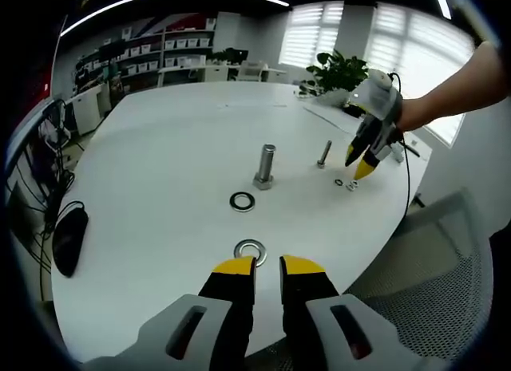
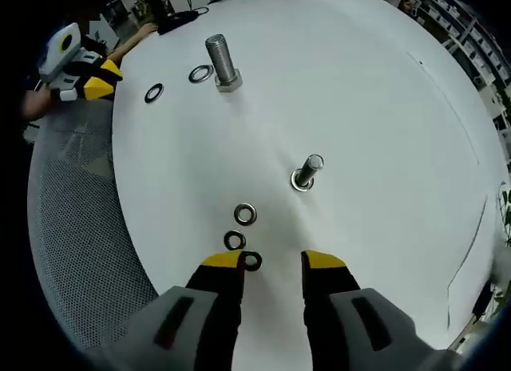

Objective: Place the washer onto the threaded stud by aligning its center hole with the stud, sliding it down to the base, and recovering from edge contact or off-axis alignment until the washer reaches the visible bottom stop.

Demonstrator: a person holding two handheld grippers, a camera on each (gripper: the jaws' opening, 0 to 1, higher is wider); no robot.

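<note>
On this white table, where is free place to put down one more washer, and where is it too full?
Free: the wide bare table beyond the big bolt, toward the shelves, and beside the black mouse. Crowded: three small washers before the right gripper, near the small bolt.

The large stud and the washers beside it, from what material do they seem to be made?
The large stud looks like bare steel: grey, with a bright sheen, a threaded shaft and a hex base. The nearer washer looks like shiny plated metal, silver with highlights. The farther washer seems darker, duller metal; its exact finish is unclear.
</note>
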